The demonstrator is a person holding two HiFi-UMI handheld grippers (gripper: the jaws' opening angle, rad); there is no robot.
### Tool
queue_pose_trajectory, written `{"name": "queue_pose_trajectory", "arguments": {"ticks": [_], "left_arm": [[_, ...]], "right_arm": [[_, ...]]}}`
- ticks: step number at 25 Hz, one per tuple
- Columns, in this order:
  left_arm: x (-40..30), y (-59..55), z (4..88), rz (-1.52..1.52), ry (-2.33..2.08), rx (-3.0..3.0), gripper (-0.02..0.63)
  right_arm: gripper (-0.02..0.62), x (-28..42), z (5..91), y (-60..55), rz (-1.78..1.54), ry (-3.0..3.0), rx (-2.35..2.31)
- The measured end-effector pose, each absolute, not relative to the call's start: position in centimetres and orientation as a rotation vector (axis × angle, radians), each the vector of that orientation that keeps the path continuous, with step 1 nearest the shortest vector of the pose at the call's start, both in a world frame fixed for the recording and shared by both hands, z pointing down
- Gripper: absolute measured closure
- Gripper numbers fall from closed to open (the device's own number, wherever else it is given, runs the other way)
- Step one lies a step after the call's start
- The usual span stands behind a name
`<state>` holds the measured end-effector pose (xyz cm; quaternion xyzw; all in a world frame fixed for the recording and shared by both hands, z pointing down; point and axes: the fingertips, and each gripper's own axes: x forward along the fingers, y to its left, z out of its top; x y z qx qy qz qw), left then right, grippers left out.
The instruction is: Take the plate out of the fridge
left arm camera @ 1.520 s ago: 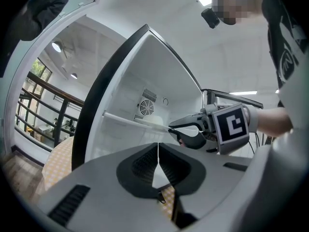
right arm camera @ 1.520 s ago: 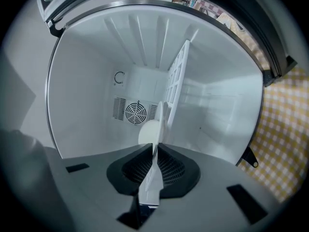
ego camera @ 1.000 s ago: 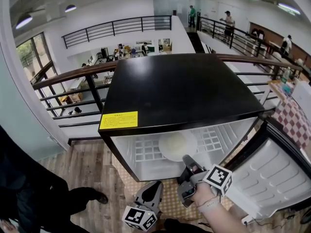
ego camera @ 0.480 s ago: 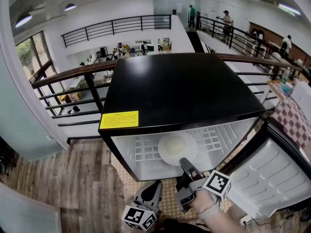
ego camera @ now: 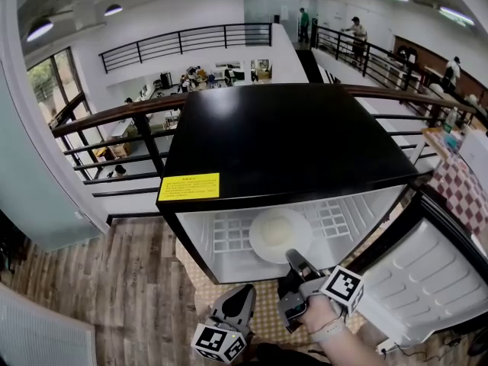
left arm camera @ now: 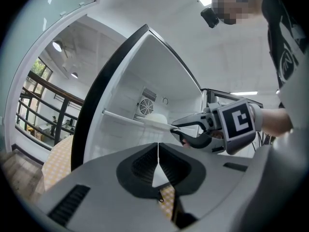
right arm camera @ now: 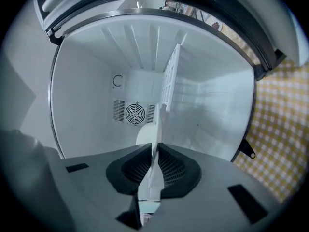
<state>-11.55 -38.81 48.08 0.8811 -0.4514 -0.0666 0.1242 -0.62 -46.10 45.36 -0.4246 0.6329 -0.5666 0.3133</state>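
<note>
Hardly shifted, right hand-held gripper (ego camera: pixel 292 257) grips the plate (ego camera: pixel 278 233); left hand-held gripper (ego camera: pixel 245 289) closed; yellow label (ego camera: pixel 188 187) on fridge (ego camera: pixel 290 136) illegible.

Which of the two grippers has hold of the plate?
The right gripper, jaws shut on the rim of the plate; the left gripper is shut on nothing, outside the fridge.

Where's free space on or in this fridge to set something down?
The fridge top is bare apart from the yellow sticker at its front left corner. Inside, the shelf is free left and right of the plate. The middle front is crowded: the right gripper is shut on the plate's rim.
</note>
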Motion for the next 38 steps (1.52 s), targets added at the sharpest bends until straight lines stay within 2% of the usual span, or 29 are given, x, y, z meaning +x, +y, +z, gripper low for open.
{"name": "queue_pose_trajectory", "arguments": {"ticks": [38], "left_arm": [[-12.0, -38.1, 47.6, -0.190, -1.333, 2.578, 0.592]], "right_arm": [[0.540, -1.2, 45.8, -47.2, -1.437, 1.553, -0.952]]}}
